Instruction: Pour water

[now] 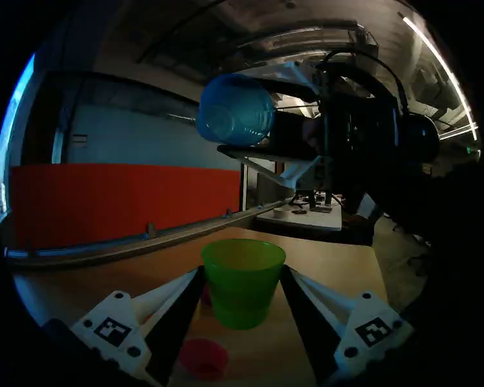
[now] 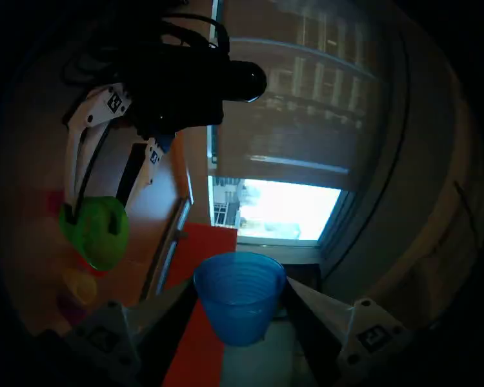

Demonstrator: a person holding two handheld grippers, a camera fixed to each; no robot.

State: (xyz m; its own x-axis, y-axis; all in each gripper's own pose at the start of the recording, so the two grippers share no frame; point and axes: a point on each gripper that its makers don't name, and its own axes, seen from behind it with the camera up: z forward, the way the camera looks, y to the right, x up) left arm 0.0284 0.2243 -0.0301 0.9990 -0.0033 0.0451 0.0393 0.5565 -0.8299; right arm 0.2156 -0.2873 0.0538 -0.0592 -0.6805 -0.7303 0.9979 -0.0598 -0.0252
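Note:
A green cup (image 1: 243, 280) stands upright between the fingers of my left gripper (image 1: 242, 290), which is shut on it just above the wooden table (image 1: 332, 264). Above it a blue cup (image 1: 235, 109) lies tipped on its side, its base toward the left gripper view's camera, held by my right gripper (image 1: 287, 138). In the right gripper view the blue cup (image 2: 240, 297) sits between the fingers of my right gripper (image 2: 241, 309), which is shut on it. The green cup (image 2: 95, 231) and my left gripper (image 2: 100, 206) appear farther off at the left. No water is visible.
A pink cup (image 1: 203, 358) lies on the table below my left gripper. An orange wall panel (image 1: 119, 200) and a metal rail (image 1: 145, 235) run along the table's far edge. A bright window (image 2: 274, 209) shows in the right gripper view. A desk (image 1: 306, 216) stands behind.

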